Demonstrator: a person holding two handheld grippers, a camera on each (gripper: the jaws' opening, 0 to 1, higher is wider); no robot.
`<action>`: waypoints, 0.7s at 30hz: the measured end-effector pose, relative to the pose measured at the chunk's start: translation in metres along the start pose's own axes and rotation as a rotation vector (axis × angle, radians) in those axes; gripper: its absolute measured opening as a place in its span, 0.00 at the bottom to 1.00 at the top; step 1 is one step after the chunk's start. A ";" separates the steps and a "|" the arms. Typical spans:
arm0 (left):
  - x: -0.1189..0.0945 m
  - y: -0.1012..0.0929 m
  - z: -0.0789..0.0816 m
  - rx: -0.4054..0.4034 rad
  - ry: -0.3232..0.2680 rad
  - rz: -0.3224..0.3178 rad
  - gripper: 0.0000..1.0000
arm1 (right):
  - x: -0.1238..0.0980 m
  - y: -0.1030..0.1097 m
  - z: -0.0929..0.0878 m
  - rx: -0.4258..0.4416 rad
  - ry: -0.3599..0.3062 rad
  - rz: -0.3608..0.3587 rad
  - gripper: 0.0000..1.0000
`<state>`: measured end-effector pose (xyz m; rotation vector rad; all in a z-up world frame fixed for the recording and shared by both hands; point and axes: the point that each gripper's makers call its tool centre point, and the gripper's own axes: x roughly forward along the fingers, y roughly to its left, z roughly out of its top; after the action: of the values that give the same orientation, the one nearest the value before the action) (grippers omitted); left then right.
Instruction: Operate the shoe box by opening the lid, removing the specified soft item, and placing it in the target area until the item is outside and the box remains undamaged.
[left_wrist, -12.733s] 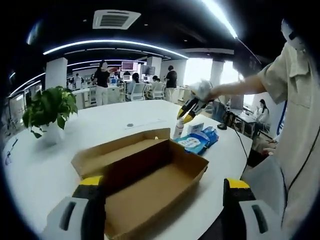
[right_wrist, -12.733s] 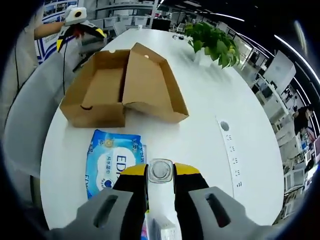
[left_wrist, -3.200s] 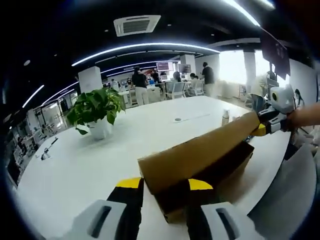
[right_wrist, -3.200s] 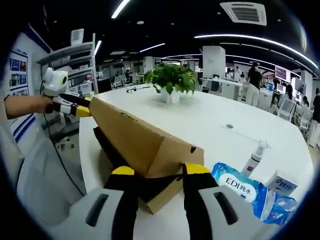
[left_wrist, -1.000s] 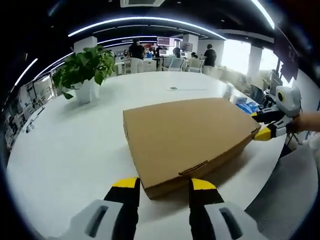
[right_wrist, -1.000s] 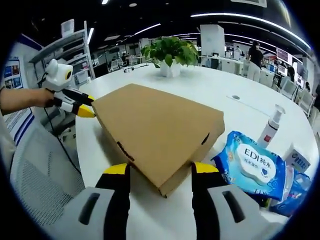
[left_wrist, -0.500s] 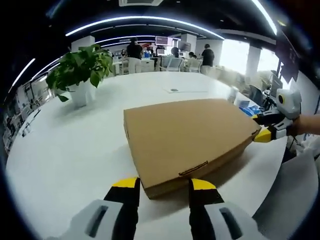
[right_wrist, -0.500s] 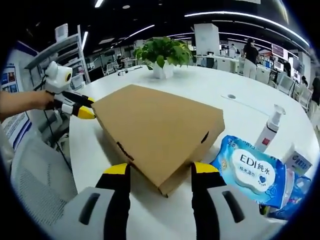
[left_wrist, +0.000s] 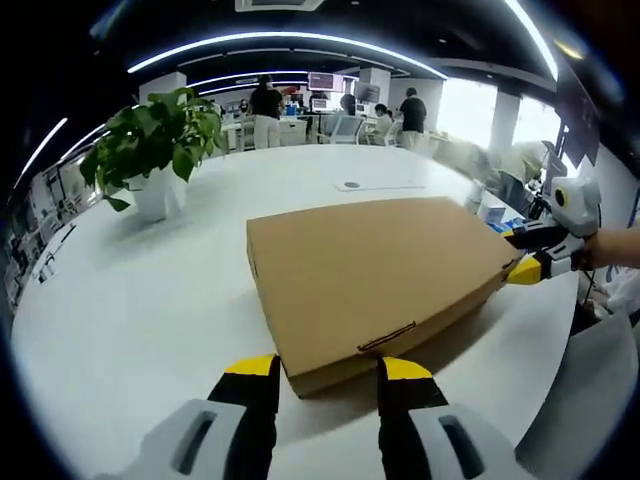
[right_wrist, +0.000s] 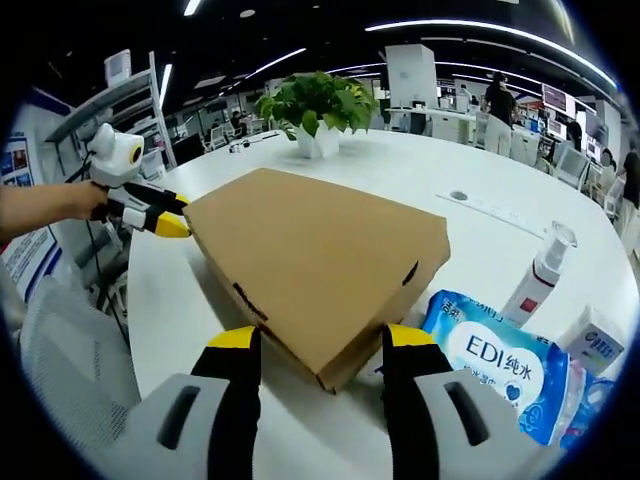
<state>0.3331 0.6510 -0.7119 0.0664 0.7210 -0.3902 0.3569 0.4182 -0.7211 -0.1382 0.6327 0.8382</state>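
Shoe box (left_wrist: 380, 275) lid down, one, ahead of both grippers | left gripper (left_wrist: 325, 372) and right gripper (right_wrist: 320, 345) jaws apart, holding nothing | right gripper view adds one wipes pack (right_wrist: 505, 365), one pump bottle (right_wrist: 540, 270)

An open-plan office is showing itself here: people (left_wrist: 265, 100) are standing among desks and monitors (left_wrist: 322, 82) at twelve o'clock beyond a big white meeting table (left_wrist: 120, 290), light strips (left_wrist: 290, 40) are curving overhead, and a potted plant (right_wrist: 318, 110) is sitting on the tabletop.
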 end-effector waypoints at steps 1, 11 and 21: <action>0.002 0.001 0.002 0.000 0.000 0.000 0.39 | 0.001 -0.002 0.001 0.000 0.000 0.000 0.45; 0.013 0.006 0.011 0.003 -0.006 -0.003 0.39 | 0.007 -0.013 0.007 0.001 0.002 -0.006 0.45; 0.014 0.006 0.014 -0.026 -0.012 -0.023 0.42 | 0.008 -0.016 0.008 -0.013 0.006 -0.008 0.46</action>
<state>0.3538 0.6491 -0.7105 0.0318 0.7151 -0.4027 0.3762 0.4153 -0.7209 -0.1549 0.6317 0.8343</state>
